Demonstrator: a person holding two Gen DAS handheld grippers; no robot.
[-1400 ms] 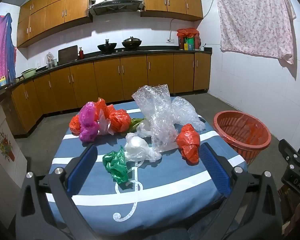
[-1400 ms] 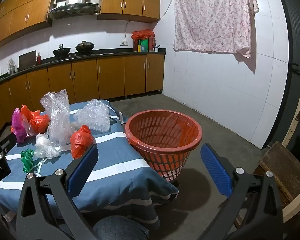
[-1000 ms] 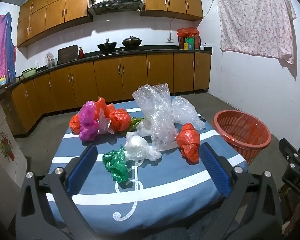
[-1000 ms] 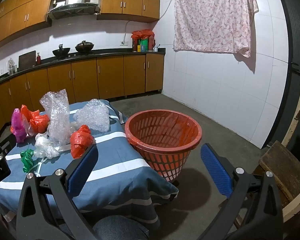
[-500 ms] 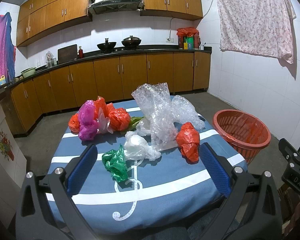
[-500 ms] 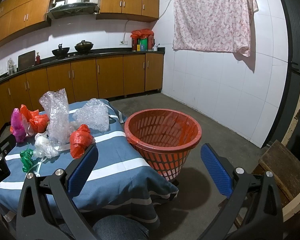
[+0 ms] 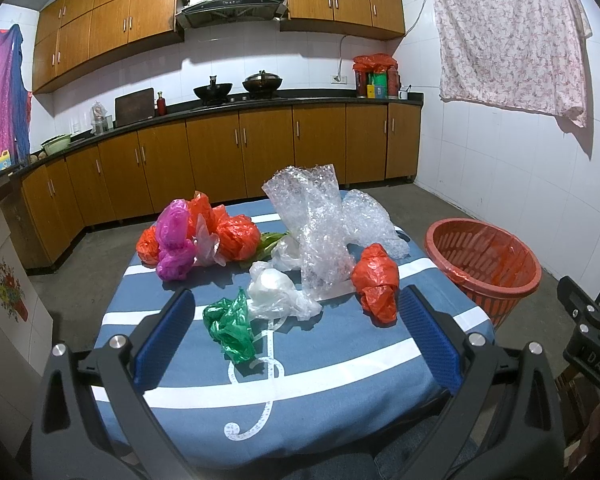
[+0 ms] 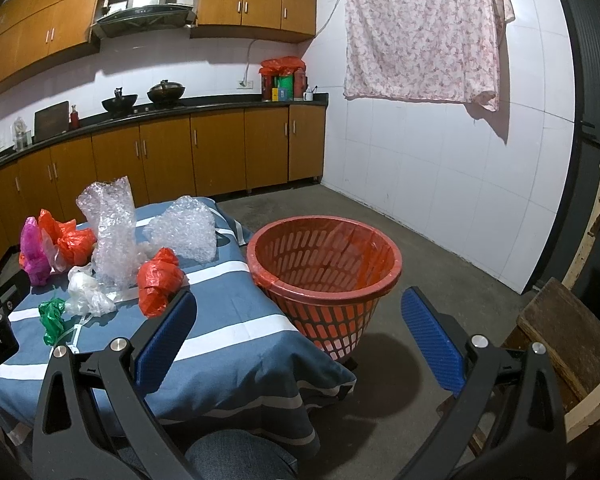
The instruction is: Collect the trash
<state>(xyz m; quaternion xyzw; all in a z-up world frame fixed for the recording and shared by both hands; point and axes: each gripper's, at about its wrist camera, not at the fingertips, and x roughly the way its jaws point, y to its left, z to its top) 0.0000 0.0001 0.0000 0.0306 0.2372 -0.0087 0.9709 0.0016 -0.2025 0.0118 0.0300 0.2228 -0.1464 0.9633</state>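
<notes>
Blue striped cloth covers the table (image 7: 320,364), and the trash is spread across it. Counting: two sheets of bubble wrap, one standing tall (image 7: 312,224) at mid-table with its long axis upright, the other (image 7: 370,222) slumped just behind it toward the kitchen cabinets (image 7: 260,152). One green bag (image 7: 230,322) lies nearest the table's front edge, its length running toward that edge. One white bag (image 7: 276,292) sits touching the green one, just behind it. One orange bag (image 7: 376,280) lies alone near the table's right side, long axis running front to back. At the table's far left corner there's a cluster: one pink bag (image 7: 174,240) standing upright, with crumpled orange bags (image 7: 236,236) pressed beside and behind it; how many orange ones are in that clump I cannot tell.

One red basket (image 8: 324,276) stands upright on the floor just off the table's right side, mouth up, lined with red plastic.

The left gripper (image 7: 296,340) hangs above the table's front edge, blue pads spread wide, nothing between them. The right gripper (image 8: 298,340) hangs off the table's right front corner, facing the basket, spread wide too and empty.
</notes>
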